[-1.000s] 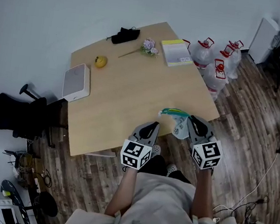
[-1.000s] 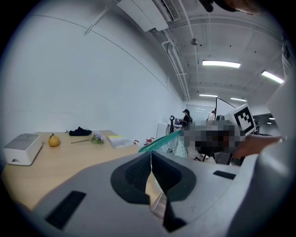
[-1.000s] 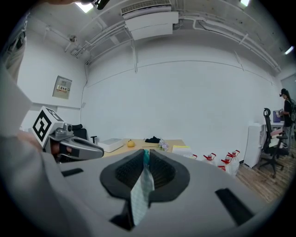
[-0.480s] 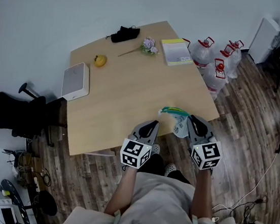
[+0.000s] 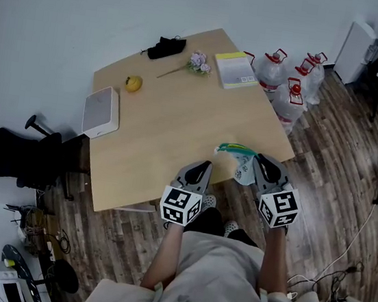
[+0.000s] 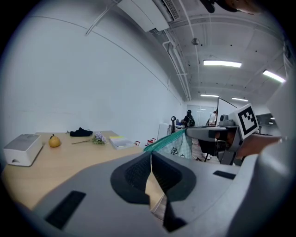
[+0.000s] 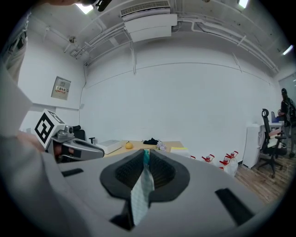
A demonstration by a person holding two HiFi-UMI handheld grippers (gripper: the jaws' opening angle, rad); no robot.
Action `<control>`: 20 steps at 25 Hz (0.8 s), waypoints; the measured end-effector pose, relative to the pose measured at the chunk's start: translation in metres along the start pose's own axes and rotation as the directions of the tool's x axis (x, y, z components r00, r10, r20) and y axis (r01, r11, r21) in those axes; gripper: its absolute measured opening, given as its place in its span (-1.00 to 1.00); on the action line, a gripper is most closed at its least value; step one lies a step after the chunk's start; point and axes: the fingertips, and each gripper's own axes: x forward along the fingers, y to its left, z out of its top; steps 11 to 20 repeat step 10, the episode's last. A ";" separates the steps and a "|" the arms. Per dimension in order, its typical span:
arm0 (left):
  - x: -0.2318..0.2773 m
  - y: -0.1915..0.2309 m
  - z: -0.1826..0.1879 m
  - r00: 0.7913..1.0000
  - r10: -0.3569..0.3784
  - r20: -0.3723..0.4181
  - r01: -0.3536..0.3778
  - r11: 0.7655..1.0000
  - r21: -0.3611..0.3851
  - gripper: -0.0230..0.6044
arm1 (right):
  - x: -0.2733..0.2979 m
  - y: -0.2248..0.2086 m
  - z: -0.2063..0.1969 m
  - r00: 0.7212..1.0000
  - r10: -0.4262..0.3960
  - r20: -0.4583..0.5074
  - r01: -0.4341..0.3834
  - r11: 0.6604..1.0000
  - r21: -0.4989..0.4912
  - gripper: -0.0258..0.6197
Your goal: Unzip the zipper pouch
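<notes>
The zipper pouch (image 5: 243,168), pale with a small print and a green zipper (image 5: 234,149) along its top, hangs over the near right edge of the wooden table (image 5: 171,127). My right gripper (image 5: 257,160) is shut on the pouch's right end; its fabric (image 7: 141,194) hangs down between the jaws. My left gripper (image 5: 208,165) is shut just left of the pouch. In the left gripper view the green zipper (image 6: 166,140) runs straight out from that gripper's closed tips (image 6: 151,155) to the right gripper (image 6: 217,134), so the tips seem to pinch the zipper's end.
Further back on the table are a white box (image 5: 102,110), a yellow fruit (image 5: 133,84), a black cloth (image 5: 167,47), a flower sprig (image 5: 199,62) and a book (image 5: 236,70). Water bottles (image 5: 288,77) stand on the floor at the right, a black chair (image 5: 16,152) at the left.
</notes>
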 end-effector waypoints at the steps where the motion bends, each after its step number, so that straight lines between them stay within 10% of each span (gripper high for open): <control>1: 0.001 0.000 0.000 1.000 -0.001 -0.001 0.001 1.000 0.000 -0.85 | 0.000 -0.001 0.000 1.000 -0.002 -0.001 0.002 1.000 -0.003 -0.78; 20: 0.008 0.002 0.005 0.999 0.036 0.015 -0.036 0.999 0.006 -0.85 | -0.004 -0.010 0.002 1.000 -0.009 0.008 0.009 1.000 -0.007 -0.78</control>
